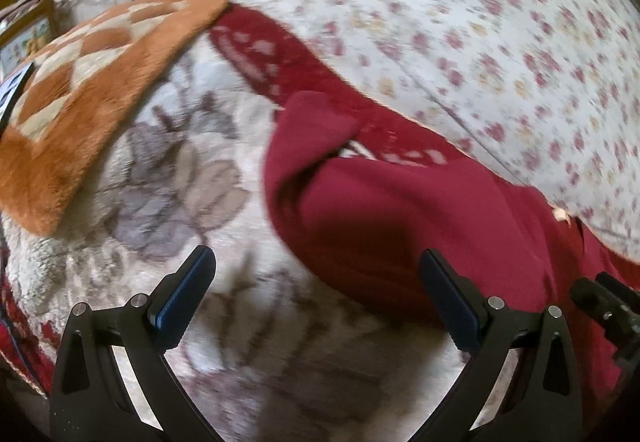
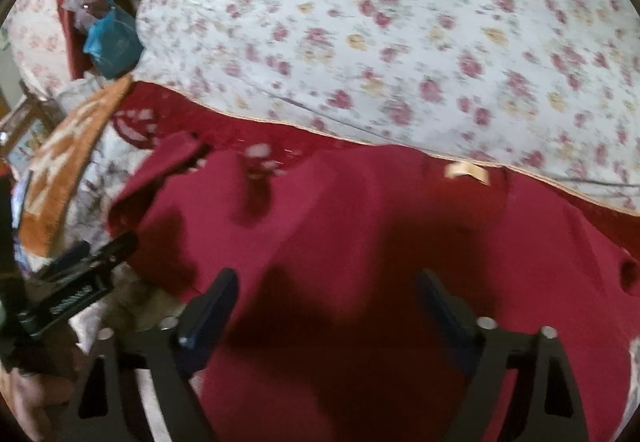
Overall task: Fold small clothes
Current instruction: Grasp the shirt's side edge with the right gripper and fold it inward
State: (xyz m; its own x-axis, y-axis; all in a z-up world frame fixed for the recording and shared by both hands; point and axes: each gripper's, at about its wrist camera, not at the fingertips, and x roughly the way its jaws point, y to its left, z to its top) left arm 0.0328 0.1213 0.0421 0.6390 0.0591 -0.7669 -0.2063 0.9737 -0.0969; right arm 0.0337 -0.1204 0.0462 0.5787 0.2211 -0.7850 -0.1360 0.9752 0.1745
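Left gripper (image 1: 316, 298): I have its jaws spread wide with nothing between the pads; it hangs over the fleecy leaf-print blanket (image 1: 168, 177), angled down.
Right gripper (image 2: 326, 306): I read its jaws as apart and holding nothing, the pads poised above red cloth; whether they brush it, blur hides.
Red garment (image 2: 380, 250): it lies spread on the bed, directly under and ahead of my right tool; seen from the left wrist, the same garment (image 1: 400, 209) sits to the right of the left tool, its near edge just beside the right-hand finger.
Long axis: it seems to run across the right view, side to side, from a raised flap at the left to a small tan label (image 2: 468, 171) at the far edge.
Nearer hand: the right, I judge; the left must shift sideways to reach the edge.
Beyond: an orange checked mat (image 1: 92, 81) far left, a floral quilt (image 2: 400, 21) behind the garment.
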